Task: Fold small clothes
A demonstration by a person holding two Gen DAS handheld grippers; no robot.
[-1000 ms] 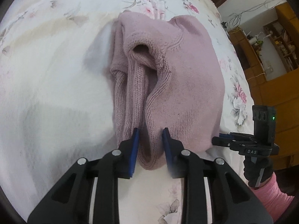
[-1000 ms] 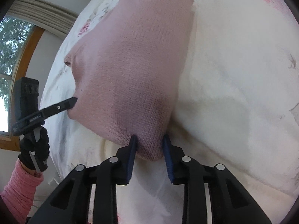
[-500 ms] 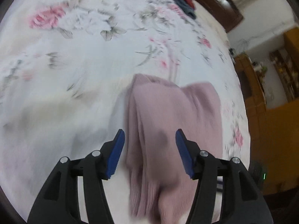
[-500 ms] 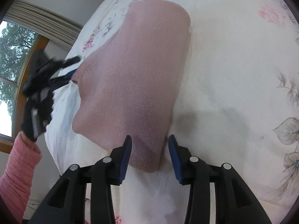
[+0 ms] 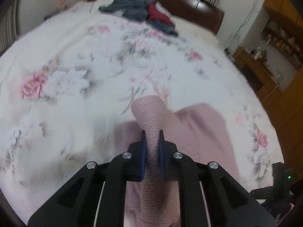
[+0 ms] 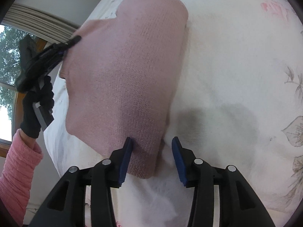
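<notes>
On the bed (image 5: 75, 60), spread with a white sheet printed in pink roses and grey leaves, lies a dusty-pink knitted garment (image 6: 132, 71), folded over on itself. At its left side the left tool (image 5: 151, 147) has its two blue-padded fingers (image 5: 143, 151) drawn close together around a raised ridge of the knit, which stands up between them and runs back under the tool. From the right wrist view the same tool (image 6: 73, 39) bites the garment's far left edge, held by a hand in a black glove (image 6: 36, 106) with a pink sleeve (image 6: 17, 174) below it. Behind that hand a window (image 6: 7, 60) shows trees. Farther right, the right tool (image 6: 151, 151) stands with its fingers wide apart; the garment's near corner lies between them, against the left pad and clear of the right one, so it grips nothing. Near the headboard (image 5: 189, 5) sits a heap of dark clothes (image 5: 144, 13).
</notes>
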